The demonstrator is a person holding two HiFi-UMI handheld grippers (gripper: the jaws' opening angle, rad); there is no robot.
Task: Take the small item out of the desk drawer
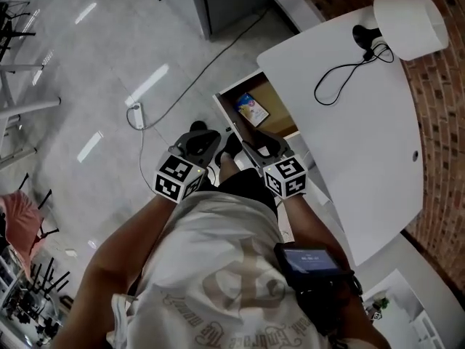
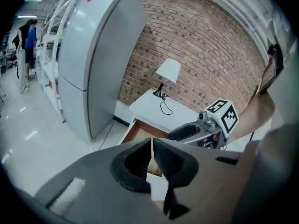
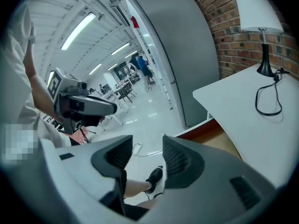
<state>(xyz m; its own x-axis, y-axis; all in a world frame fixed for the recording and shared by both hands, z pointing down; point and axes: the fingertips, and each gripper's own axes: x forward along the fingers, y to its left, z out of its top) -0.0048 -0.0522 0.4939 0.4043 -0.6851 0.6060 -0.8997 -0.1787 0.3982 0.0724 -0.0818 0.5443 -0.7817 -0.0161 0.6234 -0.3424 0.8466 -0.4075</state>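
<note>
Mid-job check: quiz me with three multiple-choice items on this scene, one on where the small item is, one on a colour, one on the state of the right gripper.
1. Where is the small item?
A. on the floor
B. in the open drawer
C. on a chair

2. What colour is the lamp shade?
A. white
B. red
C. black

3. How do the jaws of the right gripper stand?
A. shut on the small item
B. shut on a cable
C. apart, with nothing between them

Answers:
1 B: the head view shows the small item lying inside the pulled-out drawer.
2 A: the lamp shade is plainly white in both the head view and the right gripper view.
3 C: the right gripper view shows a clear gap between the jaws, and nothing is held in it.
</note>
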